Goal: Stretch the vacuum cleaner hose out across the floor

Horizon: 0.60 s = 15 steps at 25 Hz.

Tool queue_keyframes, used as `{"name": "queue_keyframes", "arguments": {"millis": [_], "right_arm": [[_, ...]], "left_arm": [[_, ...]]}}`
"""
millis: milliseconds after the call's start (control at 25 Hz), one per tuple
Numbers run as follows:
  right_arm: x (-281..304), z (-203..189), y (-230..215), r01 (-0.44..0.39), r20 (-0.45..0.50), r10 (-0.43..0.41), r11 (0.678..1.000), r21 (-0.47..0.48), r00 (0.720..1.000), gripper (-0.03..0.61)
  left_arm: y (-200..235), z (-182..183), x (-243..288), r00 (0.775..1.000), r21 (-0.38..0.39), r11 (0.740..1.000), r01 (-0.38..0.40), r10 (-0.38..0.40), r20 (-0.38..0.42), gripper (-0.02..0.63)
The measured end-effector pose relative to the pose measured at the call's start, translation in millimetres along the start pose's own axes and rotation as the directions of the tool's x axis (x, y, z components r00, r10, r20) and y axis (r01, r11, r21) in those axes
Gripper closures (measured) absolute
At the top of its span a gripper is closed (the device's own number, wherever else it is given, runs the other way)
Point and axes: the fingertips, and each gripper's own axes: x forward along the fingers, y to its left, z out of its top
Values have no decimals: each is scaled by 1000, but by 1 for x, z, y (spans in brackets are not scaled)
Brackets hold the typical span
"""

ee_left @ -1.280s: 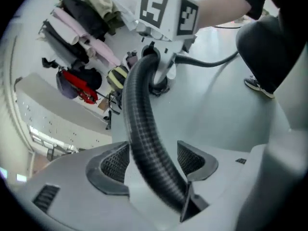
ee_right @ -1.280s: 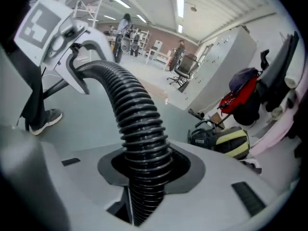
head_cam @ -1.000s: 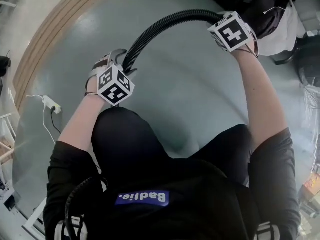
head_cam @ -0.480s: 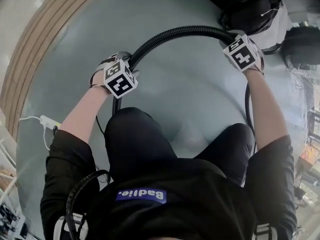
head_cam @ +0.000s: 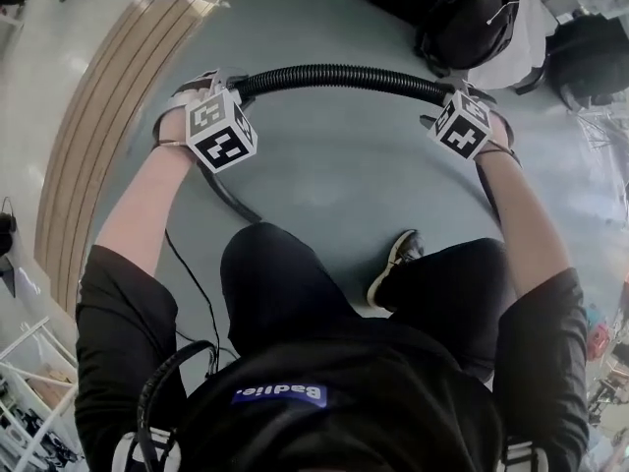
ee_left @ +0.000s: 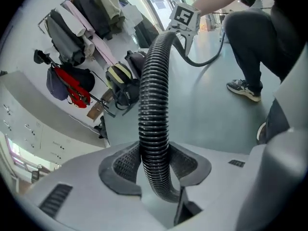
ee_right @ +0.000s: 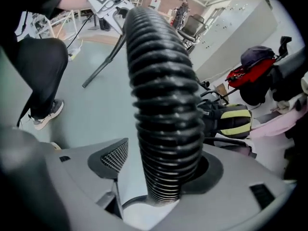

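Observation:
A black ribbed vacuum hose runs in a shallow arc above the grey floor between my two grippers. My left gripper is at the hose's left end; in the left gripper view its jaws have just been closing, and both pads press the hose at the left gripper. My right gripper is at the right end. Its jaws have just been opening: the hose stands between them in the right gripper, with a gap at the left pad.
Bags and a backpack lie on the floor at the far right, and clothes hang on a rack. A wooden strip borders the grey floor at left. The person's shoe and a thin cable are near.
My left gripper has moved away from the body and to the left along the hose. The high hose arc has flattened between the grippers. The right gripper has shifted slightly.

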Motion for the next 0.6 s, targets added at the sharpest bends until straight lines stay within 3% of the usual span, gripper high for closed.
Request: {"name": "queue_keyframes", "arguments": {"millis": [80, 160, 280, 400, 480, 600], "right_arm": [[4, 0, -7, 6, 23, -6, 1000, -9, 1000, 242], [2, 5, -21, 31, 107, -33, 999, 20, 994, 232], [-6, 13, -50, 97, 241, -112, 992, 76, 964, 232], [-7, 18, -69, 151, 312, -156, 988, 39, 937, 232], [-4, 16, -75, 173, 342, -161, 985, -5, 926, 232], [0, 17, -57, 118, 396, -98, 993, -27, 913, 232]], "left_arm": [[10, 8, 10, 999, 1, 1000, -5, 5, -53, 430], [14, 6, 20, 991, -11, 1000, -5, 3, -134, 430], [18, 1, 30, 966, 8, 1000, -8, 9, -259, 430], [24, 6, 39, 936, 48, 999, -4, 21, -353, 427], [32, 9, 47, 908, 70, 998, -1, 30, -418, 426], [40, -23, 54, 840, 85, 996, 26, 24, -542, 423]]}}
